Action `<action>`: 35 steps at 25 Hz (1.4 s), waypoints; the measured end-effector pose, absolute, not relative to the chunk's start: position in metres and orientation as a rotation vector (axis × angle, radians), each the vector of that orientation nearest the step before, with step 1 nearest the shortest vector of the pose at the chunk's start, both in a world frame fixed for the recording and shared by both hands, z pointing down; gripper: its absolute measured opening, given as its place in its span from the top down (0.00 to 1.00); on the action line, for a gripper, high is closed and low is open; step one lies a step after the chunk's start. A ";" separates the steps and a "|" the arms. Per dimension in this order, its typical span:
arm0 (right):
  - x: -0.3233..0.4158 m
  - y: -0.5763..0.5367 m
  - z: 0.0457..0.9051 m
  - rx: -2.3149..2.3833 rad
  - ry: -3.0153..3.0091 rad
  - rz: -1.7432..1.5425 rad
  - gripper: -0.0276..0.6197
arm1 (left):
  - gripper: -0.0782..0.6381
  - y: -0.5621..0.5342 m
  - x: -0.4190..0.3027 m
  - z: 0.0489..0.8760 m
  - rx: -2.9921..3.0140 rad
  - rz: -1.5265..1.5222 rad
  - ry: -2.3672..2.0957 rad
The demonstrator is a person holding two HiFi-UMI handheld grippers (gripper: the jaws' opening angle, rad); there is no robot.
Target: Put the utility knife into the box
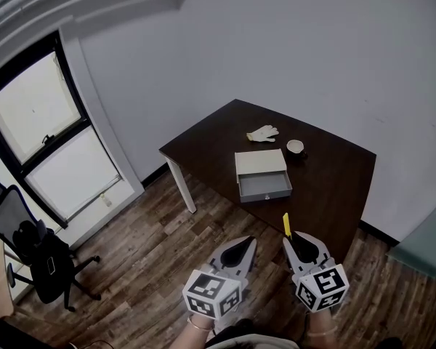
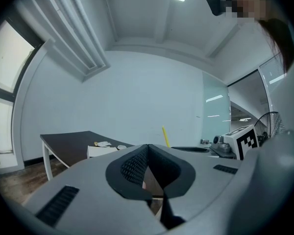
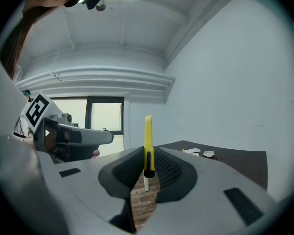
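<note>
My right gripper [image 1: 296, 240] is shut on a yellow utility knife [image 1: 286, 225], which stands up between the jaws [image 3: 148, 141]. The left gripper [image 1: 240, 251] is shut with nothing in it, close beside the right one. Both hang over the wooden floor, short of the dark table [image 1: 341, 187]. On that table sits the cream box [image 1: 260, 167] with its grey drawer [image 1: 265, 187] pulled open toward me. In the left gripper view the knife [image 2: 164, 135] shows at the right and the box [image 2: 100, 151] far off on the table.
A white glove [image 1: 262, 133] and a small bowl [image 1: 296, 147] lie behind the box. A black office chair [image 1: 36, 257] stands at the left by the window [image 1: 43, 144]. White table leg [image 1: 181, 185] at the near left corner. Wall runs behind the table.
</note>
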State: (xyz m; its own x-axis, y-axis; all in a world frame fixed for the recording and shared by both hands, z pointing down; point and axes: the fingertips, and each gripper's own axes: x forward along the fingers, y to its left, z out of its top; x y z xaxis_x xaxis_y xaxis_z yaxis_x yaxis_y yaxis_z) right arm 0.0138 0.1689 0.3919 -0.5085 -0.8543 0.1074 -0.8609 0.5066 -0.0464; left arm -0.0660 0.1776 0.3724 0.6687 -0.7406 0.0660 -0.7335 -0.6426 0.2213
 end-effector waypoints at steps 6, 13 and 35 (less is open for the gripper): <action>0.003 0.155 0.392 1.570 -2.664 0.209 0.85 | 0.87 0.165 -0.081 0.373 2.656 -0.050 -1.176; 0.001 0.139 0.389 1.581 -2.647 0.192 0.85 | 0.87 0.153 -0.081 0.375 2.657 -0.069 -1.145; 0.023 0.028 0.399 1.472 -2.647 0.175 0.85 | 0.87 0.041 -0.041 0.380 2.671 -0.046 -1.149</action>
State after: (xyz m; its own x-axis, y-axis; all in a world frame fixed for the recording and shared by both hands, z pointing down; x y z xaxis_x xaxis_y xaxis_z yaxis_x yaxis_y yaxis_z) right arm 0.0230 0.0282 0.3990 -0.5248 -0.8380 0.1494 -0.8504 0.5240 -0.0480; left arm -0.0412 0.0408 0.3796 0.6916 -0.7196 0.0630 -0.7123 -0.6649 0.2248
